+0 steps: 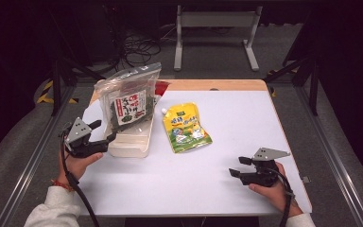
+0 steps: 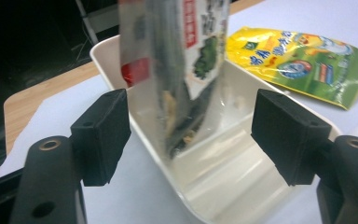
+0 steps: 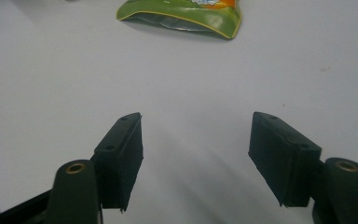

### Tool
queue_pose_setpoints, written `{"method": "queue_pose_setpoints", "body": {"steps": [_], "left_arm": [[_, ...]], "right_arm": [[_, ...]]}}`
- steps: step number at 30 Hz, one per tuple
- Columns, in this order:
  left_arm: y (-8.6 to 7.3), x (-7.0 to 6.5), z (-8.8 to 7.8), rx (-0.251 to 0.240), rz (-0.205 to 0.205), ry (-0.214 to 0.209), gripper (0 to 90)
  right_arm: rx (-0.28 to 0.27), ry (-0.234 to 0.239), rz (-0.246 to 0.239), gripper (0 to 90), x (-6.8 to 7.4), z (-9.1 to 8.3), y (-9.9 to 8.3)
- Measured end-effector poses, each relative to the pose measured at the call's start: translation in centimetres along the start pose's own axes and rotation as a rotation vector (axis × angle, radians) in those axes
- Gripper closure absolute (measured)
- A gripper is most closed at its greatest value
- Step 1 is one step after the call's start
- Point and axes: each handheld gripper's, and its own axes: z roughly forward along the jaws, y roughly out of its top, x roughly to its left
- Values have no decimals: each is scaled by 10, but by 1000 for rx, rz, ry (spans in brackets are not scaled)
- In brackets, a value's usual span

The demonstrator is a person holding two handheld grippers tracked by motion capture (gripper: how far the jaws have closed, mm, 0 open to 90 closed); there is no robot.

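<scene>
- White table (image 1: 227,142), wood edge at the far side; dark room, cables on the floor (image 1: 139,47).
- Seaweed bag (image 1: 128,101) upright in the white tray (image 1: 132,142).
- Left gripper (image 1: 105,131): jaws apart, nothing gripped.
- Right gripper (image 1: 236,166): released, empty.

A clear plastic bag of dark dried seaweed with a red-and-white printed label (image 1: 128,100) stands upright on its lower edge inside a shallow white rectangular plastic tray (image 1: 139,142), leaning slightly back. In the left gripper view the bag (image 2: 186,70) rests in the tray (image 2: 223,172), at the left side of the white desk (image 1: 217,179).
</scene>
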Motion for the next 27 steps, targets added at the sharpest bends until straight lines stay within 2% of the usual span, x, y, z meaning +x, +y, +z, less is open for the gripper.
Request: {"method": "queue_pose_setpoints", "body": {"steps": [3,8,12,15,16,18,19,20,23,25,27], "left_arm": [[1,-11,-7,2,25,-13,252],[-2,-28,-14,4,74,-3,220],[-6,-38,-14,19,71,-42,194],[-10,-48,-16,29,61,-83,186],[-12,-52,-17,38,62,-109,189],[-14,-60,-18,48,75,-156,248],[-15,-62,-18,47,74,-169,242],[-18,-67,-17,49,42,-207,236],[-24,-79,-15,76,42,-250,208],[-29,-87,-13,95,29,-296,189],[-34,-94,-9,134,41,-305,164]], "right_arm": [[-5,-10,-12,343,-1,2,4],[-5,-16,-29,372,-1,4,8],[-17,-32,-45,412,-3,4,14],[-28,-32,-38,438,-6,5,16],[-29,-33,-38,449,-6,6,16],[-26,-36,-54,498,-7,7,19],[-25,-32,-55,515,-8,7,20],[-27,-31,-55,529,-8,7,21],[-30,-20,-54,580,-11,11,26],[-26,-16,-61,636,-13,14,30],[-20,-16,-63,667,-15,19,35]]}}
